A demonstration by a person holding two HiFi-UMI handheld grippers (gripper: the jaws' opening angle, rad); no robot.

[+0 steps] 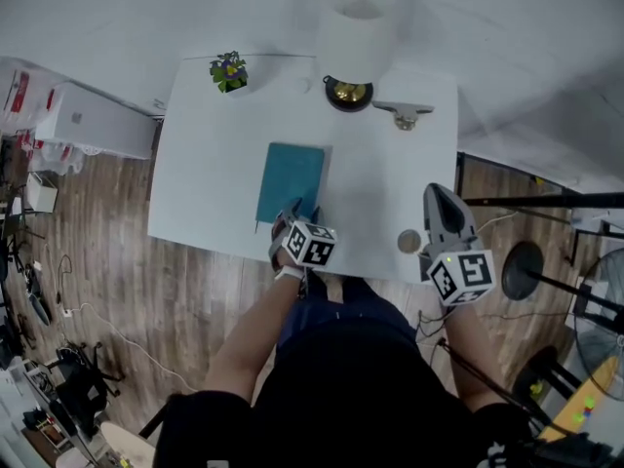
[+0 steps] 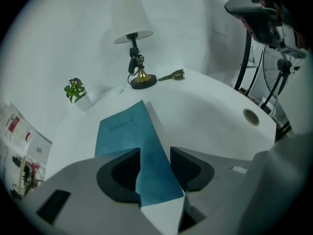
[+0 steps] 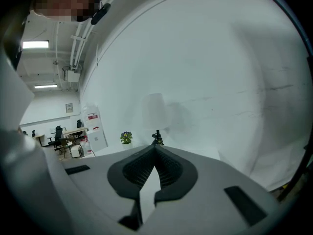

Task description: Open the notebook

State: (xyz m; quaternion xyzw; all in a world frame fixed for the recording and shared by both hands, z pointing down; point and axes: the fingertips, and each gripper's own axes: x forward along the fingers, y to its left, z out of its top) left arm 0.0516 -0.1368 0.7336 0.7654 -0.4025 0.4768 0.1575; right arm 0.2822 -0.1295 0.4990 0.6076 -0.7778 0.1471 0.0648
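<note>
The closed teal notebook (image 2: 124,131), its cover lettered "notebook", lies near the bench (image 1: 210,164)'s front edge with bare white surface on both sides. The left gripper (image 2: 155,155) hangs over the book's near end, fingers (image 2: 122,170) spread apart. The right gripper (image 3: 155,148), fingers together, is at the front right corner.

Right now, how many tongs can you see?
2. The left tongs are open over the near end of the blue notebook. The right tongs are shut, over the near right part of the white table. None seem hidden.
</note>
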